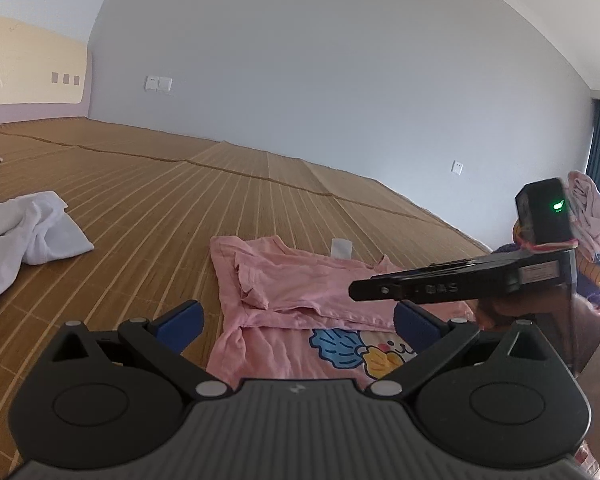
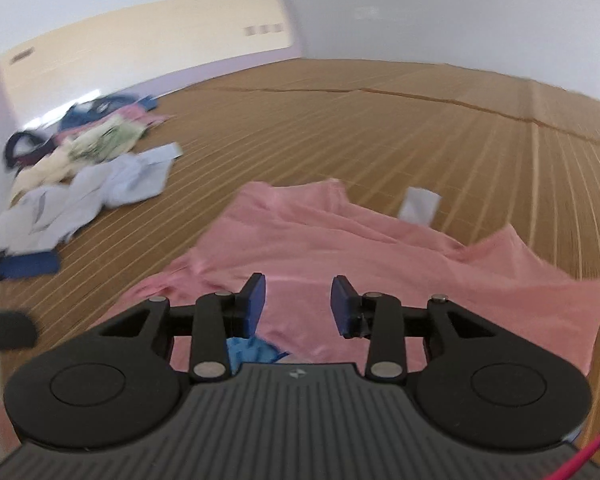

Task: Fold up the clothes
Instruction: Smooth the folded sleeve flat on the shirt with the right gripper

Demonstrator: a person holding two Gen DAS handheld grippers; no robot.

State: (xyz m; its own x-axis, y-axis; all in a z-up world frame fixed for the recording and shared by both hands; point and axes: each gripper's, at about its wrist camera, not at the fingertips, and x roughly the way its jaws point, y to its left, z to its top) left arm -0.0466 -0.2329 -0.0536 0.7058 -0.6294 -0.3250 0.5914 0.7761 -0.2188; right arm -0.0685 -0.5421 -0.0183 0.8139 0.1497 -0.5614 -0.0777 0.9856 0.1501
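Observation:
A pink T-shirt (image 1: 300, 292) with a cartoon print (image 1: 360, 350) lies partly folded on the bamboo mat; it also shows in the right wrist view (image 2: 360, 248). My left gripper (image 1: 296, 324) is wide open and empty, just above the shirt's near part. My right gripper (image 2: 298, 304) is open and empty, hovering over the shirt; its body shows from the side in the left wrist view (image 1: 460, 284), above the shirt's right part. The right wrist view is blurred.
A white garment (image 1: 28, 236) lies crumpled at the left. A pile of mixed clothes (image 2: 80, 152) sits by the wall. Another clothes heap (image 1: 592, 224) is at the right. A white tag (image 1: 341, 248) lies beyond the shirt. The mat (image 1: 180, 184) stretches to the wall.

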